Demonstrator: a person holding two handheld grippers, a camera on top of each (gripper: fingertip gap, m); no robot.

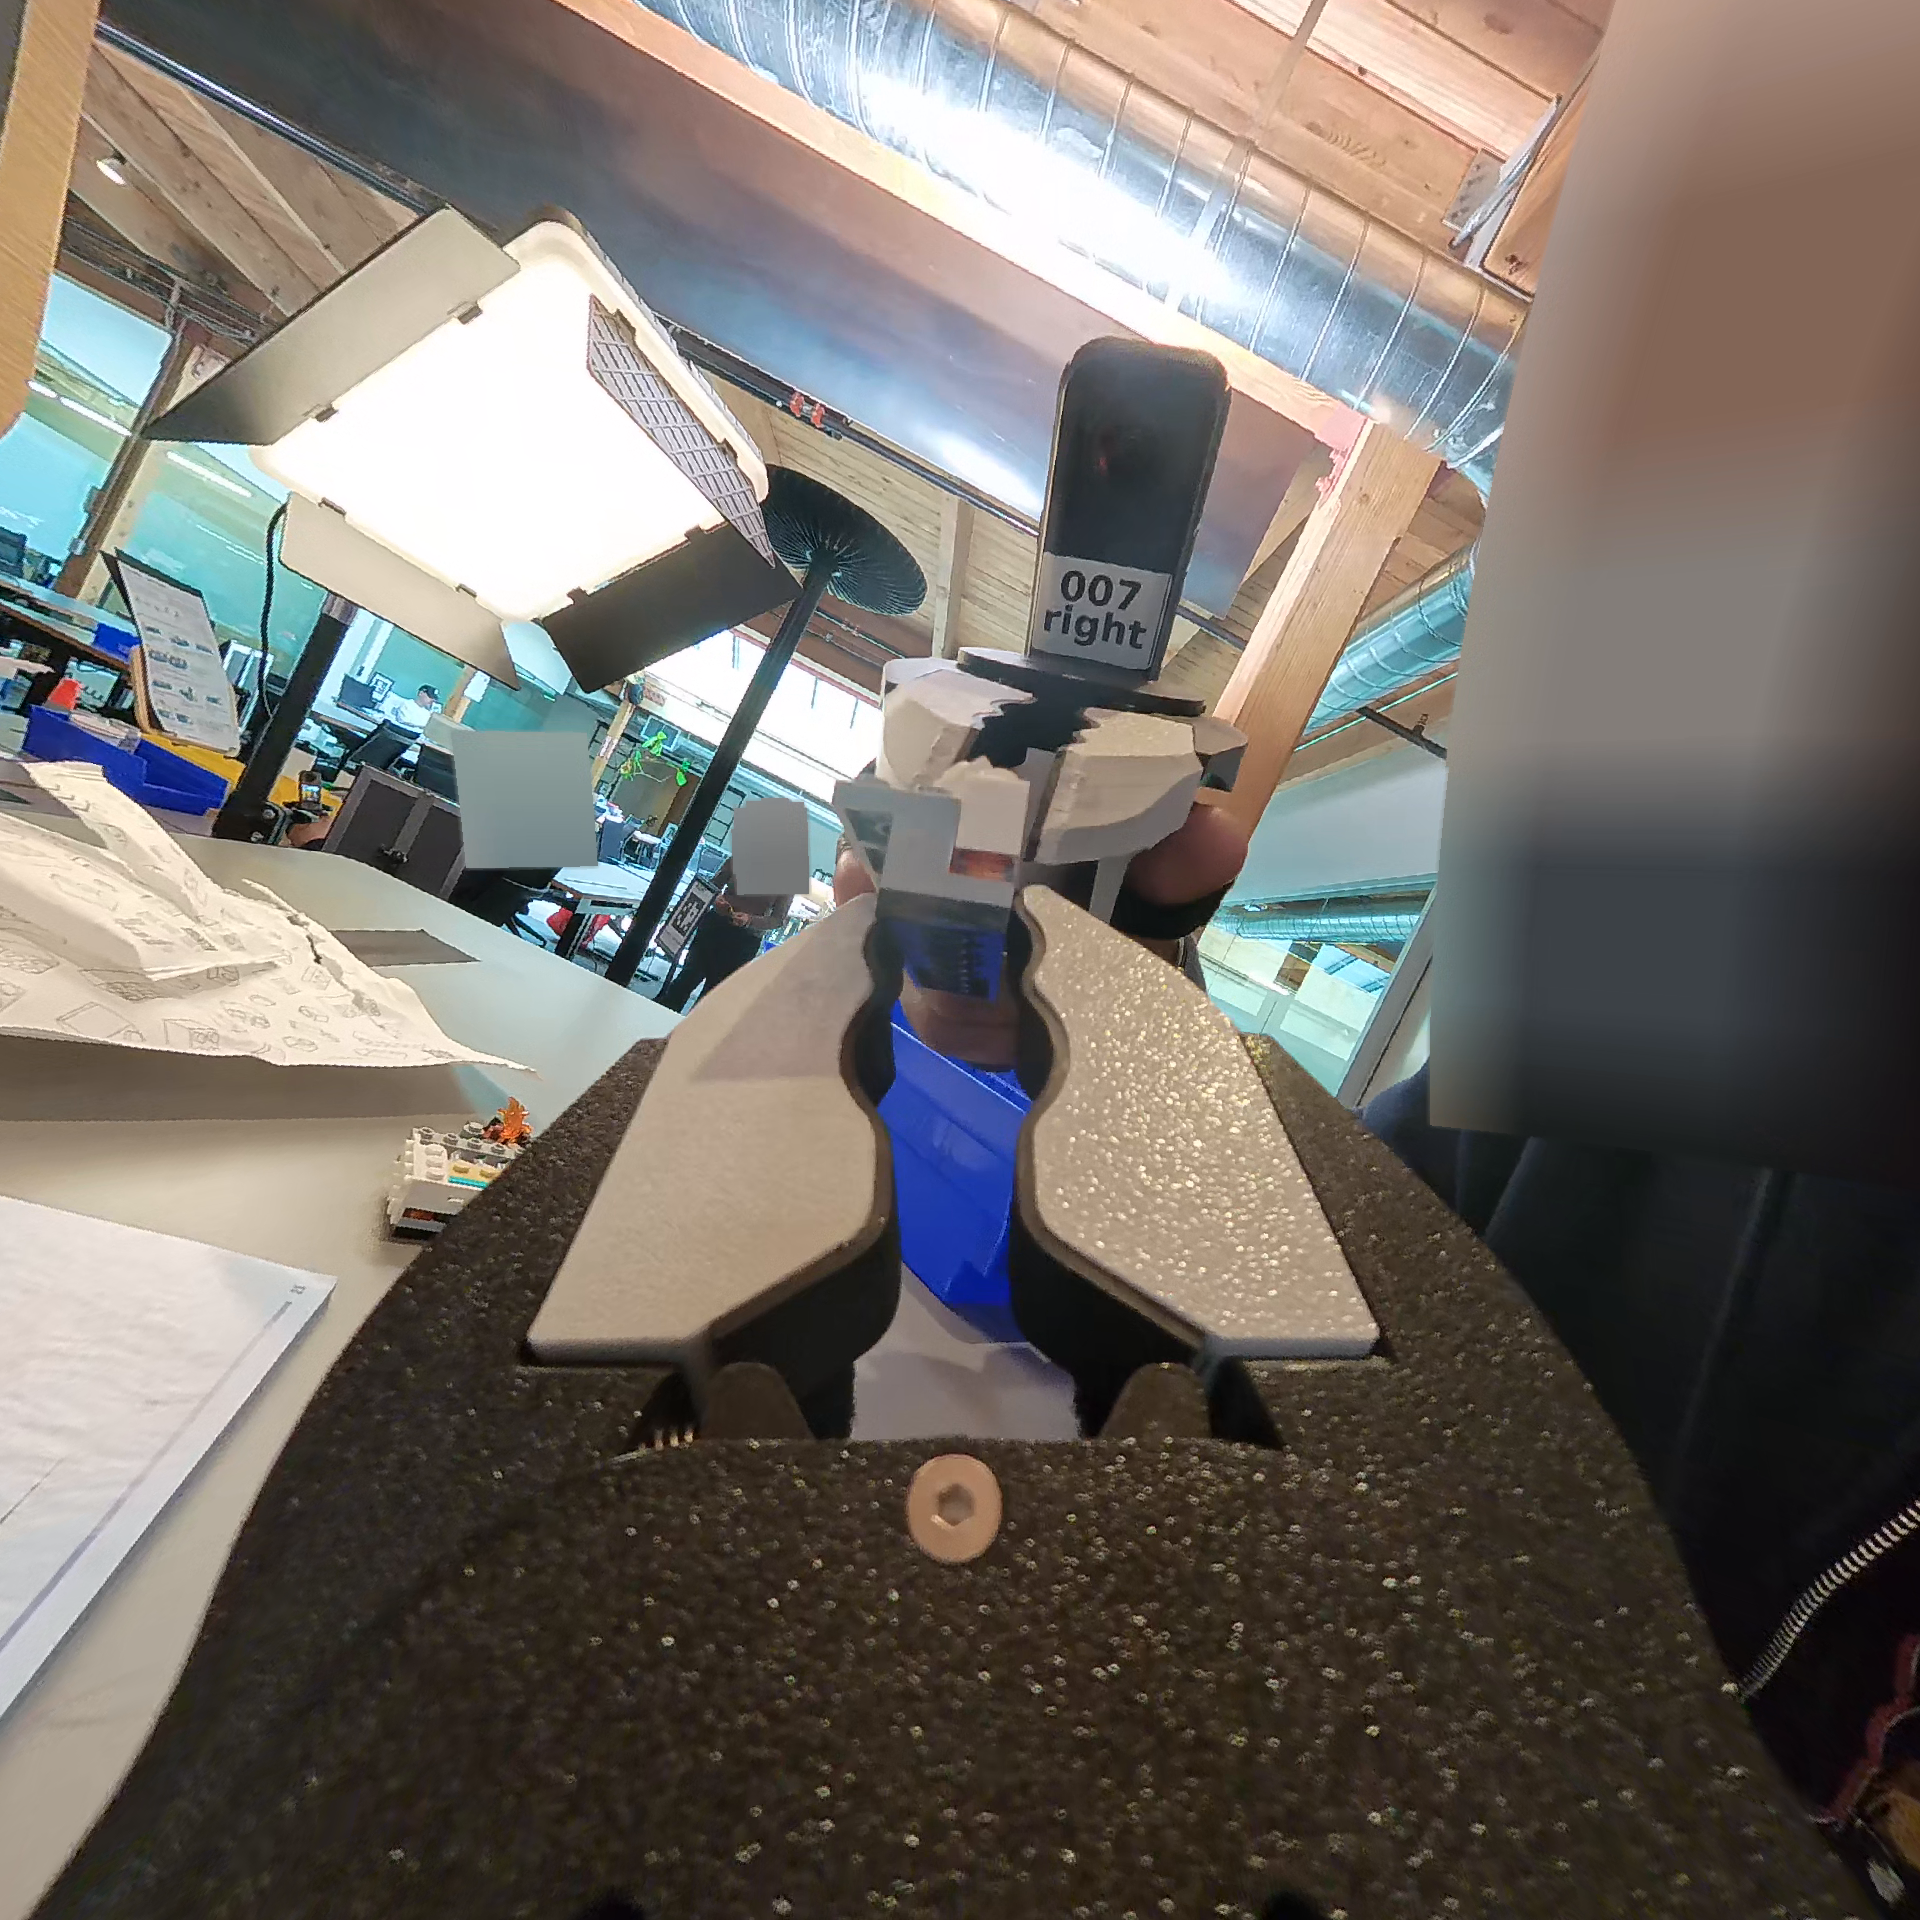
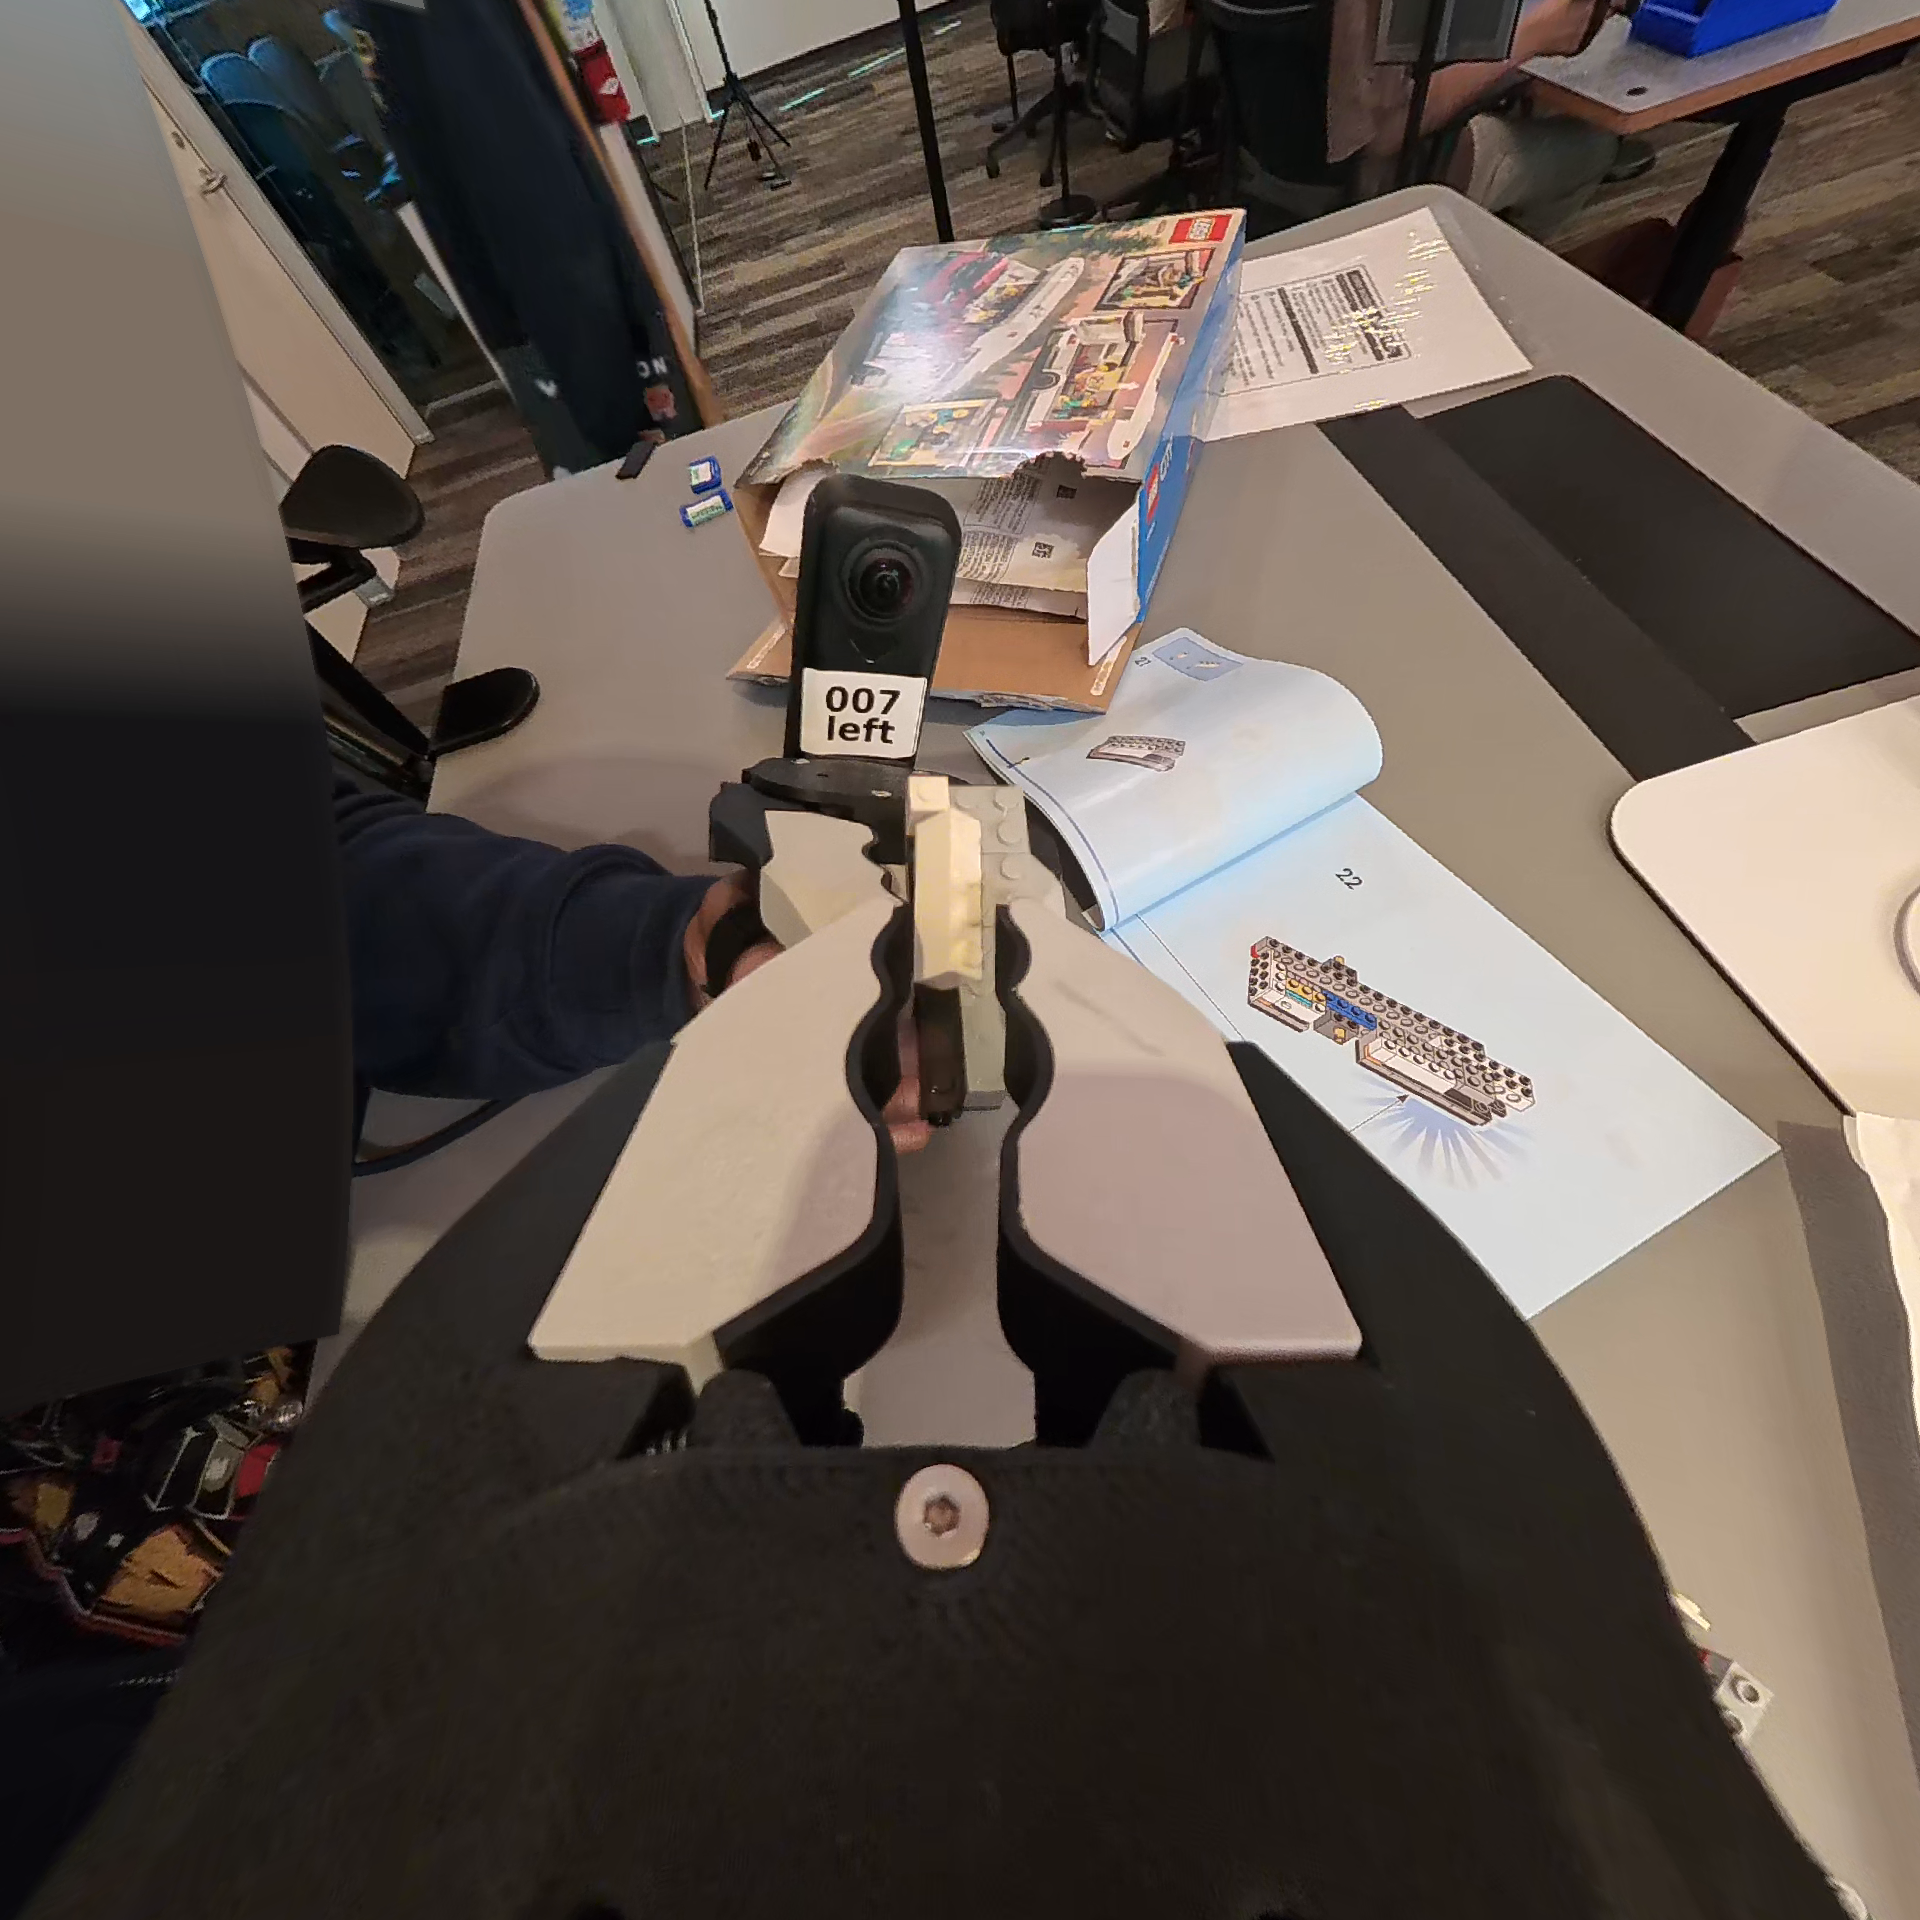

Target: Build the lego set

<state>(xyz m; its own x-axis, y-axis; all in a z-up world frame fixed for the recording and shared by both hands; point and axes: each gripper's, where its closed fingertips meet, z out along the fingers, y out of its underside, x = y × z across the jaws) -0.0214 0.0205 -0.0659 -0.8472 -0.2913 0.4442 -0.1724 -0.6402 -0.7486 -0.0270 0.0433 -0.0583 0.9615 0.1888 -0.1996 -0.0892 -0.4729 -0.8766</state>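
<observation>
Across the grey tabletop, the right wrist view alone shows a torn toy-brick box and an open instruction booklet. Only the left wrist view shows a lit lamp panel, crumpled printed sheets and a small brick model. Both grippers meet on one grey-and-white brick assembly, raised above the tabletop. The right gripper has its fingers narrowly parted and pressed against it. The left gripper clamps its other end likewise.
</observation>
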